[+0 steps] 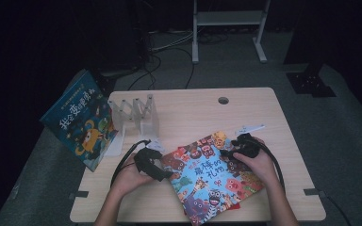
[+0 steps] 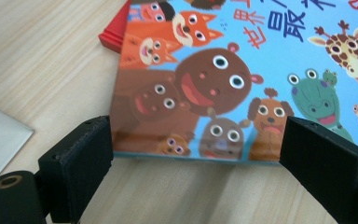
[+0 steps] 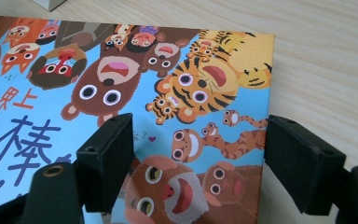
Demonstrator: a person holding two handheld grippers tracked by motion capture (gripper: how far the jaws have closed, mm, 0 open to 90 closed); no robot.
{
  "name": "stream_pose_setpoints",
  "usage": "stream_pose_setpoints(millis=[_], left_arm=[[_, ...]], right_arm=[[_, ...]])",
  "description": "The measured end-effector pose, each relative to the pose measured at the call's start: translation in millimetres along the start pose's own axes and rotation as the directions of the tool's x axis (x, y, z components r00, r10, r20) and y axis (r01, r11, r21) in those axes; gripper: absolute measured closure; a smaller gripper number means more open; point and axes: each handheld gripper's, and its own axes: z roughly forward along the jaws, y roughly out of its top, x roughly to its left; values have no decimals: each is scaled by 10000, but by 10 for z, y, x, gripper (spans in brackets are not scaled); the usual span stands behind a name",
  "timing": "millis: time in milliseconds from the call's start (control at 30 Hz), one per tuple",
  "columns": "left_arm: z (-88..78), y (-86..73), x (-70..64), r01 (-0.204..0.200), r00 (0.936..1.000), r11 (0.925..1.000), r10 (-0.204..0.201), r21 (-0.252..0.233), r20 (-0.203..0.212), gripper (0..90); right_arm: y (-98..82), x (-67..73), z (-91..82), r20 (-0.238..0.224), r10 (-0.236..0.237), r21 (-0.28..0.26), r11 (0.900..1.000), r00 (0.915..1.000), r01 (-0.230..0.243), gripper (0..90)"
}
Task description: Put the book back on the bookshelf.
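While both grippers sit at the picture book (image 1: 213, 175), lower centre of the high view and lying skewed on the table (image 1: 184, 106), neither has a grip yet. Left gripper (image 2: 193, 163): jaws wide apart, facing the book's near edge, nothing pinched. Right gripper (image 3: 198, 161): jaws also apart, one over the cover, the other off past the book's edge above bare wood; pads not pressing that I can see.

Risks, my read:
- Book lies flat, so a jaw may fail to get under the edge and just shove it across the table.
- A red book (image 2: 114, 35) peeks out from under it, upper left in the left gripper view; pushing could drag both or grab the wrong one.
- Glossy cover, a one-corner pinch could slip or bend it.
- Sliding toward the upper left of the high view could knock the clear rack (image 1: 136, 113), where the blue book (image 1: 80, 120) leans off the table edge nearby.
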Motion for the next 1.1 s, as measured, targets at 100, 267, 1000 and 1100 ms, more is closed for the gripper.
stream_pose_setpoints(millis=[100,267,1000,1100], left_arm=[[-4,-5,13,51,10000,10000,-51,-49,-7,86],[16,-13,22,156,9999,9999,-156,39,3,86],[144,-24,-14,390,9967,9991,-399,140,712,86],[158,-27,-19,514,9948,9986,-522,109,872,86]], right_arm=[[32,14,32,-113,-108,42,9999,9999,109,236],[113,68,117,-328,-302,121,9995,9990,306,236],[350,318,399,-1055,-1106,192,9934,9882,1132,264],[297,298,302,-708,-1177,158,9928,9905,1191,290]])
